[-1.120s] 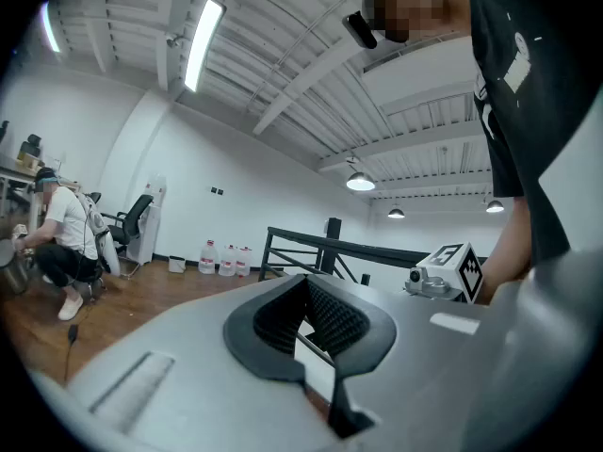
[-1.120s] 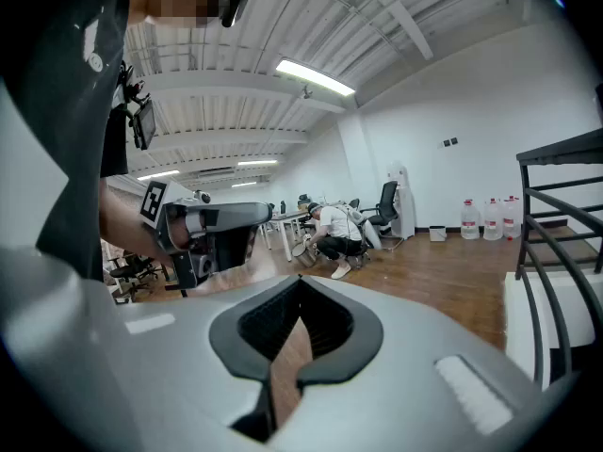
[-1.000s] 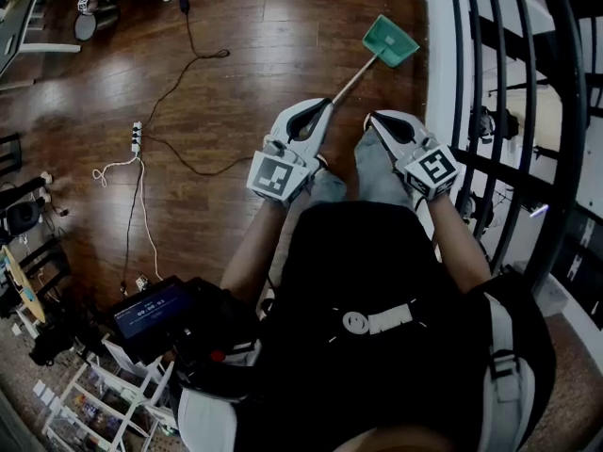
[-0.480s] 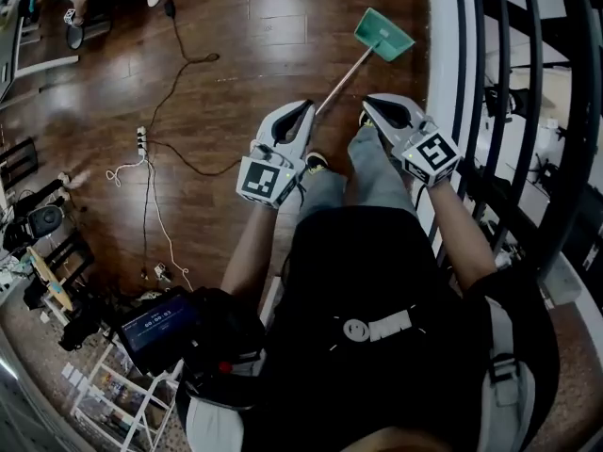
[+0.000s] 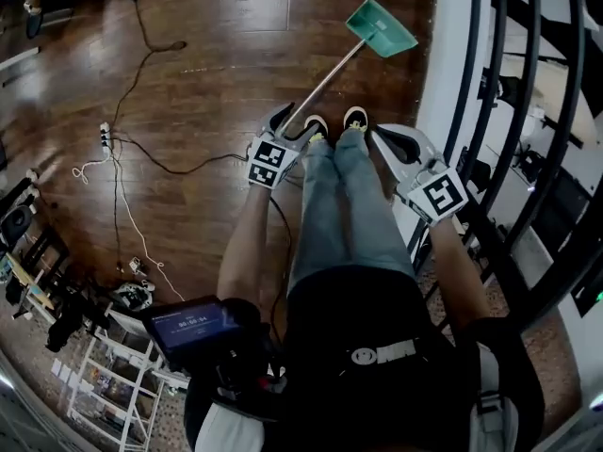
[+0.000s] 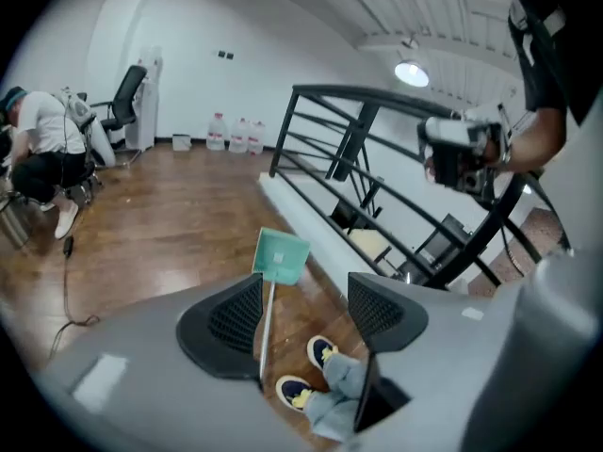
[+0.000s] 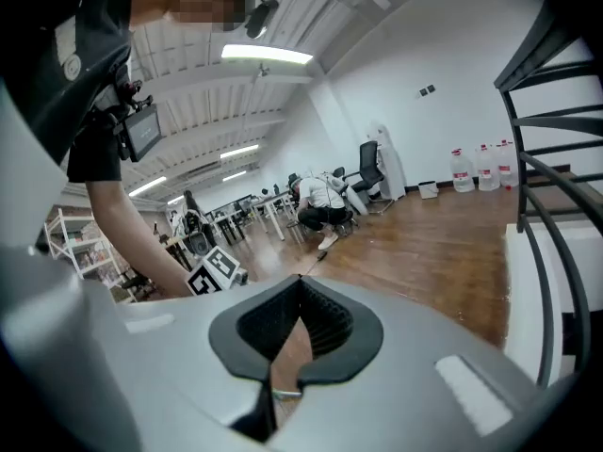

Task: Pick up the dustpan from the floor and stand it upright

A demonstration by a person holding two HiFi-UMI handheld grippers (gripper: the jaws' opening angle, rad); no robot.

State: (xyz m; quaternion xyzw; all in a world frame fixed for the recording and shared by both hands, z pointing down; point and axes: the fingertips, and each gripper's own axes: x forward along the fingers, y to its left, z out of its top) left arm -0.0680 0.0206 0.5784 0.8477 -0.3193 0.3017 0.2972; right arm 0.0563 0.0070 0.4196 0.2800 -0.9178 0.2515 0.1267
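Note:
A green dustpan (image 5: 381, 27) lies flat on the wooden floor, its long pale handle (image 5: 325, 81) running down-left toward my feet. My left gripper (image 5: 285, 123) is low over the handle's near end. In the left gripper view its jaws (image 6: 303, 295) are opening, and the handle (image 6: 266, 323) runs between them close to the left pad (image 6: 231, 318), with the pan (image 6: 281, 255) beyond; neither pad presses on it. My right gripper (image 5: 379, 134) hangs to the right of my legs, away from the dustpan. Its fingertips meet with nothing between them (image 7: 300, 281).
My two shoes (image 5: 317, 125) stand just right of the handle's end. A black stair railing (image 5: 509, 111) and a white ledge (image 5: 438, 64) border the right side. Cables (image 5: 151, 158) and a power strip (image 5: 104, 137) lie at the left. A seated person (image 6: 42, 149) is further off.
My left gripper has dropped steeply to the handle's end and its jaws have spread from shut. The right gripper has sunk and shifted right. My legs now stretch out between the two.

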